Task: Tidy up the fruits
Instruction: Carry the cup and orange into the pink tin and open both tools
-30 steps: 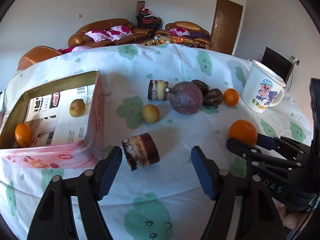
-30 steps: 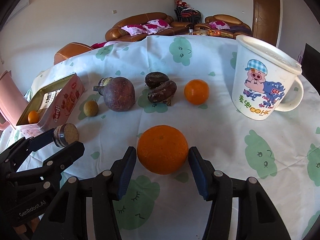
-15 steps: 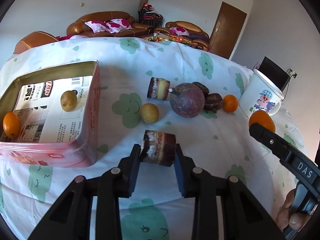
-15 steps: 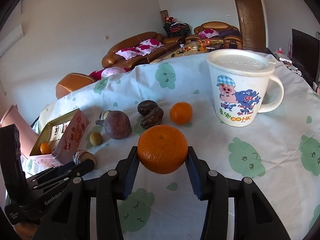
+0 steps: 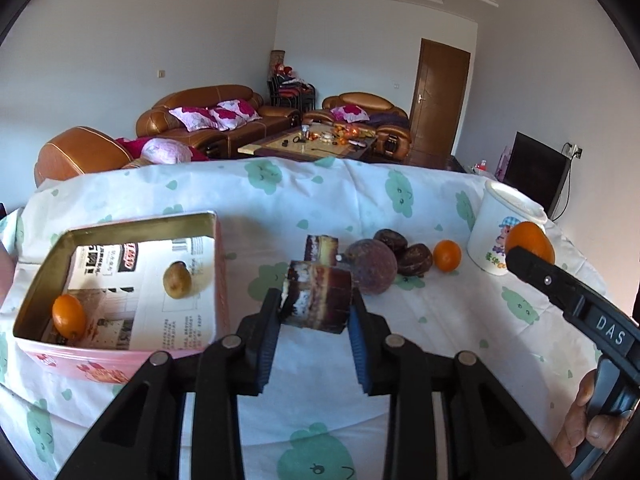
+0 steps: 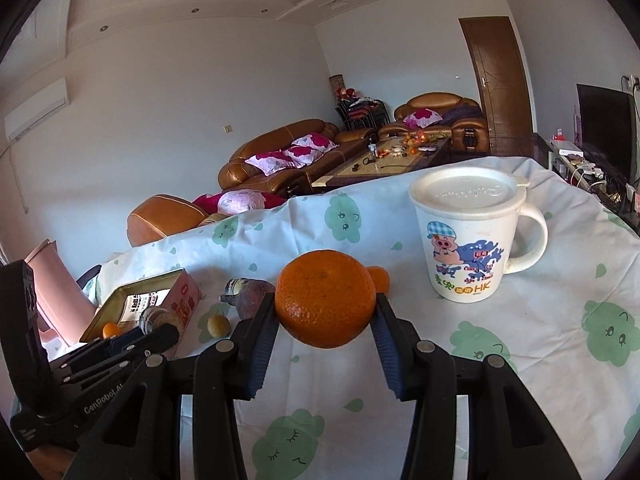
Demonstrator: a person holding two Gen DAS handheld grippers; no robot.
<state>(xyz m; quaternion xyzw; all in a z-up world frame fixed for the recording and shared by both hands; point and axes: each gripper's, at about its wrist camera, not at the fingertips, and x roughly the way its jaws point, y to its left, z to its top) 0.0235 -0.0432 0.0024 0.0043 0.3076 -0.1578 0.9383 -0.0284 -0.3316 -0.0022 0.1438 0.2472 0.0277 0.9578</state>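
Observation:
My left gripper [image 5: 316, 312] is shut on a short dark sugarcane piece [image 5: 318, 298] and holds it above the cloth, right of the pink tin box [image 5: 120, 354]. The box holds a small orange [image 5: 69, 320] and a yellowish fruit [image 5: 177, 280]. My right gripper [image 6: 325, 312] is shut on a large orange [image 6: 325, 304], lifted above the table; it also shows in the left wrist view [image 5: 528, 240]. On the cloth lie a second sugarcane piece [image 5: 322, 247], a purple passion fruit [image 5: 372, 266], two dark brown fruits [image 5: 404, 250] and a small orange [image 5: 447, 255].
A lidded white mug [image 6: 468, 236] with a pig cartoon stands right of the fruits. A small yellow fruit [image 6: 218, 325] lies near the box [image 6: 176, 300]. A pink jug [image 6: 52, 292] stands at the far left. Sofas and a coffee table lie beyond the table edge.
Both grippers closed on their items and lifted them: the left on the sugarcane piece, the right on the large orange. Both views have tilted up toward the room.

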